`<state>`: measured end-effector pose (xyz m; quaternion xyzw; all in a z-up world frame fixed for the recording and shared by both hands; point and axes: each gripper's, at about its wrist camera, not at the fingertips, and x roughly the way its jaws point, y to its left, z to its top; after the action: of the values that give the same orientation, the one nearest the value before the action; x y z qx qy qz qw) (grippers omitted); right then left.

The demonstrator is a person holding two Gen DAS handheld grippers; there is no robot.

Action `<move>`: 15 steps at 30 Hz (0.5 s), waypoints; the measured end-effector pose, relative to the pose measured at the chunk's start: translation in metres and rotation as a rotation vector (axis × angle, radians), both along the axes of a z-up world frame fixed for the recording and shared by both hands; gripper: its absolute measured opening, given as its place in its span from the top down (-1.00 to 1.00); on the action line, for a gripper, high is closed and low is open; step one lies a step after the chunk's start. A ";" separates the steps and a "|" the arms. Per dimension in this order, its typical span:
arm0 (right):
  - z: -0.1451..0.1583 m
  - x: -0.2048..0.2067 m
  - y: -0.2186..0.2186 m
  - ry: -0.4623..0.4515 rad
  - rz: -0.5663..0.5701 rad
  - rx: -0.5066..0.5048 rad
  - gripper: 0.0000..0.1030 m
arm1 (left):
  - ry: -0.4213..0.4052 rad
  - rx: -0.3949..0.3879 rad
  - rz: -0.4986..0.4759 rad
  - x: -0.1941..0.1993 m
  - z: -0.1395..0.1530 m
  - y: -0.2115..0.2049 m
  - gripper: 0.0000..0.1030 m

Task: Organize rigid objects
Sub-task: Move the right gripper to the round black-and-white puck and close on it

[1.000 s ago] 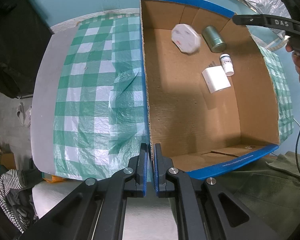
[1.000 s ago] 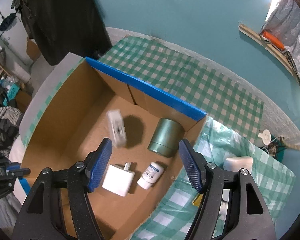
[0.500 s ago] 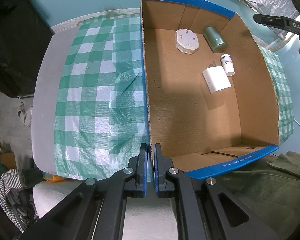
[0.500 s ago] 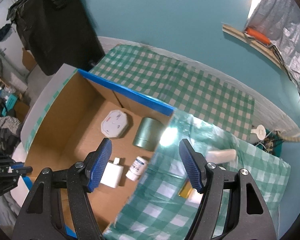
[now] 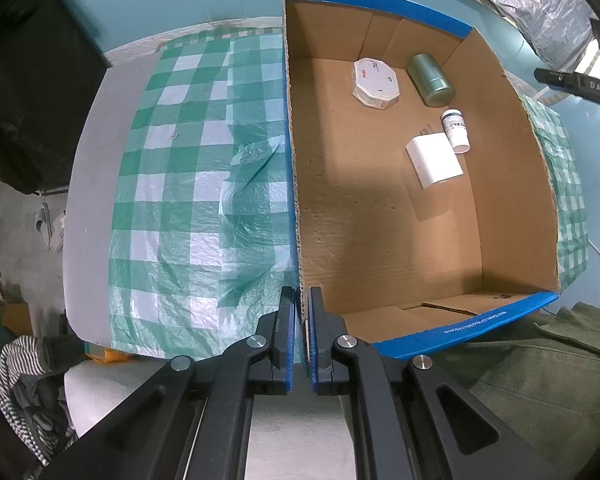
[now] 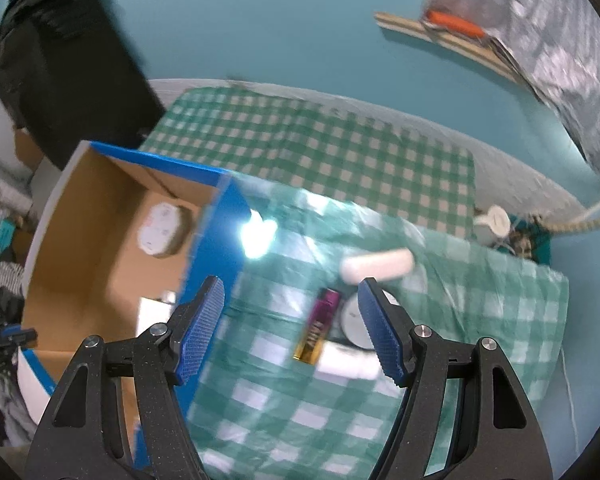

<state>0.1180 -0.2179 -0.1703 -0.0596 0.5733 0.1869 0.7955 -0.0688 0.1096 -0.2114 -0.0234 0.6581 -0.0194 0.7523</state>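
Note:
A cardboard box (image 5: 508, 184) with blue-taped rims holds a white octagonal box (image 5: 376, 84), a green tin (image 5: 430, 80), a small white bottle (image 5: 455, 130) and a white block (image 5: 434, 162). My left gripper (image 5: 299, 312) is shut on the box's left wall near its front corner. My right gripper (image 6: 290, 312) is open and empty above the checked cloth right of the box (image 6: 80, 216). Under it lie a gold and purple battery (image 6: 318, 326), a white oblong piece (image 6: 378, 266) and a white round object (image 6: 354, 324).
A green checked cloth (image 5: 188, 184) covers the table on both sides of the box. The right gripper also shows at the right edge of the left wrist view (image 5: 572, 82). A white plug and cable (image 6: 494, 222) lie beyond the cloth's far right edge.
The white octagonal box fell from the open right gripper and settled in the box. The right gripper then swung right, out over the cloth and loose objects. The left gripper stayed put.

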 end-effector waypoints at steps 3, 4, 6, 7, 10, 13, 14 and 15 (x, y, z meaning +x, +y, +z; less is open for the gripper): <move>-0.016 0.007 -0.020 0.037 -0.061 -0.005 -0.38 | 0.000 0.001 0.000 0.000 0.000 0.000 0.90; -0.022 0.009 -0.026 0.048 -0.083 -0.011 -0.38 | -0.001 0.001 -0.001 0.000 0.000 0.000 0.90; -0.034 0.012 -0.037 0.072 -0.115 -0.022 -0.38 | -0.002 0.002 -0.002 -0.001 0.001 0.000 0.90; -0.039 0.013 -0.040 0.081 -0.126 -0.027 -0.38 | -0.002 0.003 -0.002 -0.001 0.001 0.000 0.90; -0.054 0.016 -0.049 0.100 -0.140 -0.053 -0.38 | -0.001 0.008 -0.002 -0.002 0.001 0.000 0.90; -0.065 0.017 -0.053 0.116 -0.150 -0.059 -0.38 | 0.003 0.014 0.004 -0.002 0.000 -0.001 0.89; -0.069 0.017 -0.054 0.121 -0.149 -0.061 -0.38 | 0.002 0.014 0.005 -0.002 0.001 -0.001 0.90; -0.072 0.018 -0.055 0.124 -0.147 -0.063 -0.38 | 0.002 0.015 0.005 -0.002 0.001 -0.002 0.90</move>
<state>0.1359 -0.2731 -0.2419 -0.0306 0.6300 0.1132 0.7677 -0.0706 0.1079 -0.2107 -0.0195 0.6588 -0.0127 0.7519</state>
